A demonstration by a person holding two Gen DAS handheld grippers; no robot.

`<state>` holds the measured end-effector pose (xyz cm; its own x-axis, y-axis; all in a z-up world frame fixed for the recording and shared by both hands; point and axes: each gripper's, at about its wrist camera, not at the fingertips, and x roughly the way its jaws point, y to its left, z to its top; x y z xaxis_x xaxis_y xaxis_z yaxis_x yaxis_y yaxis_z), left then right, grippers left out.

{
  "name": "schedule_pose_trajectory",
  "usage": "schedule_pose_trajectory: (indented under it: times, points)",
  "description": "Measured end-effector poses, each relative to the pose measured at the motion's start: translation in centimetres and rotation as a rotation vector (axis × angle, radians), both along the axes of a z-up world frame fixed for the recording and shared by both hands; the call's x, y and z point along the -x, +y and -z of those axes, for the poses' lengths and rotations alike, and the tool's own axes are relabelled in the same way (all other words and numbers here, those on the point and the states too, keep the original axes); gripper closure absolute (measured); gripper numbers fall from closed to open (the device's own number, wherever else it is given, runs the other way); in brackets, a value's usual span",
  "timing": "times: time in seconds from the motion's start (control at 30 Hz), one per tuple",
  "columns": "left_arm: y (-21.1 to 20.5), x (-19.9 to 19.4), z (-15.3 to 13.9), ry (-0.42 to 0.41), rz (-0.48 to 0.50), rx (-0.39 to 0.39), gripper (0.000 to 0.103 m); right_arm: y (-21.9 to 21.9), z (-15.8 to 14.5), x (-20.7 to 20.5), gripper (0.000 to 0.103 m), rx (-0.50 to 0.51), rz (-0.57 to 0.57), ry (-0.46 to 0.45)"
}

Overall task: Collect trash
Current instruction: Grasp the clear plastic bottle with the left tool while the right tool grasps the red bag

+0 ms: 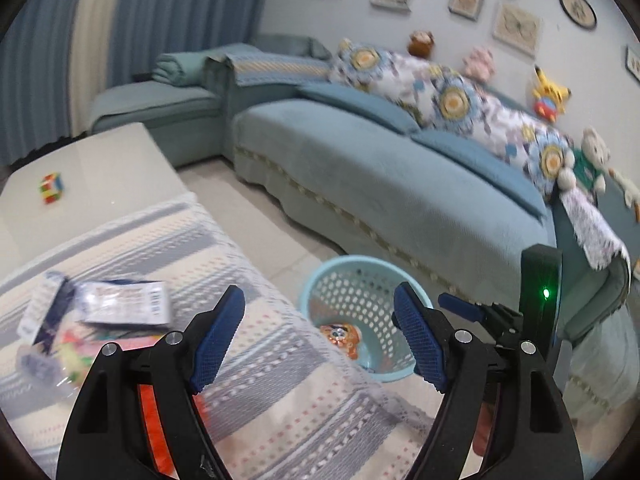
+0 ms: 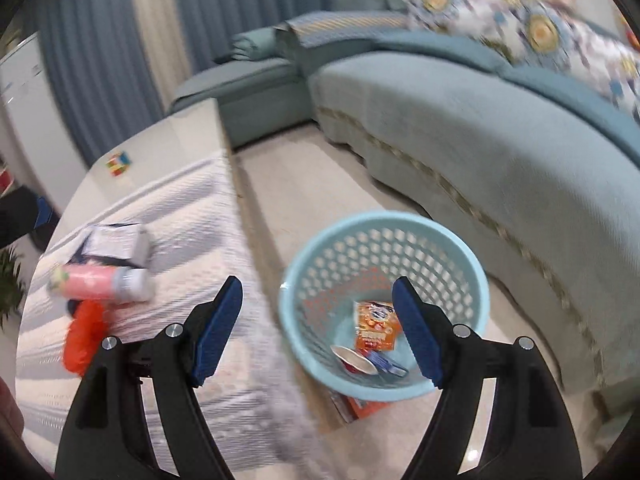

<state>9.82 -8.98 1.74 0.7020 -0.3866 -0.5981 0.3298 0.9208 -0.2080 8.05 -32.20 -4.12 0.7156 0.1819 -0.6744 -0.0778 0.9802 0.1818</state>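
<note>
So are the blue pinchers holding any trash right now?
No, nothing is held. The left gripper and right gripper both stand open and empty. Wrappers already lie in the blue basket.

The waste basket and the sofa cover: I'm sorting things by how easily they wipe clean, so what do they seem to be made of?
The waste basket looks like moulded plastic, light blue and smooth: its wall is a regular grid of punched holes under a glossy rim. The sofa cover seems a soft teal fabric, perhaps velvet or chenille, matte with a fuzzy nap and a braided trim.
</note>
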Motion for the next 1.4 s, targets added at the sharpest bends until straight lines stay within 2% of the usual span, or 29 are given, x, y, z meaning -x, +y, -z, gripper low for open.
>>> schedule_pose_trajectory:
  times: [0.13,0.27,0.37,0.47,0.57,0.7,0.87,0.93,1.07,1.17,1.27,1.4]
  points:
    - [4.5,2.1,-0.9,-0.035,-0.095,0.032,0.028,4.1,-1.8,1.3,0.030,0.007,-0.091,-0.041]
    - [9.8,4.0,-0.8,-0.051,-0.235,0.057,0.028,8.4,-2.7,2.7,0.030,0.011,-0.189,-0.071]
    - [13.4,4.9,-0.2,-0.051,-0.338,0.049,0.028,11.8,-2.7,3.7,0.034,0.022,-0.262,-0.073]
    - [17.0,5.5,1.0,-0.026,-0.457,0.033,0.028,15.4,-2.1,4.6,0.034,0.041,-0.337,-0.060]
    - [20.9,5.4,2.7,0.032,-0.582,0.052,0.028,18.6,-1.4,5.5,0.034,0.063,-0.395,-0.051]
    - [25.0,3.7,5.7,0.159,-0.713,0.155,0.028,21.2,-0.3,6.1,0.034,0.079,-0.418,-0.047]
    - [27.4,0.5,9.3,0.288,-0.828,0.270,0.028,22.6,1.5,5.5,0.034,0.067,-0.406,-0.007]
    - [27.8,-0.3,10.4,0.322,-0.886,0.278,0.028,22.6,2.3,5.3,0.034,0.044,-0.394,0.010]
    - [27.9,-2.3,12.4,0.365,-0.890,0.282,0.028,22.2,3.3,4.8,0.034,-0.004,-0.386,0.051]
    - [27.6,-3.3,13.0,0.363,-0.888,0.250,0.028,22.0,3.6,4.7,0.034,-0.018,-0.379,0.063]
    - [27.1,-4.0,13.6,0.377,-0.869,0.213,0.028,21.8,3.9,4.4,0.034,-0.036,-0.374,0.081]
    - [27.0,-4.3,14.0,0.394,-0.810,0.196,0.033,22.0,4.1,4.2,0.034,-0.046,-0.388,0.099]
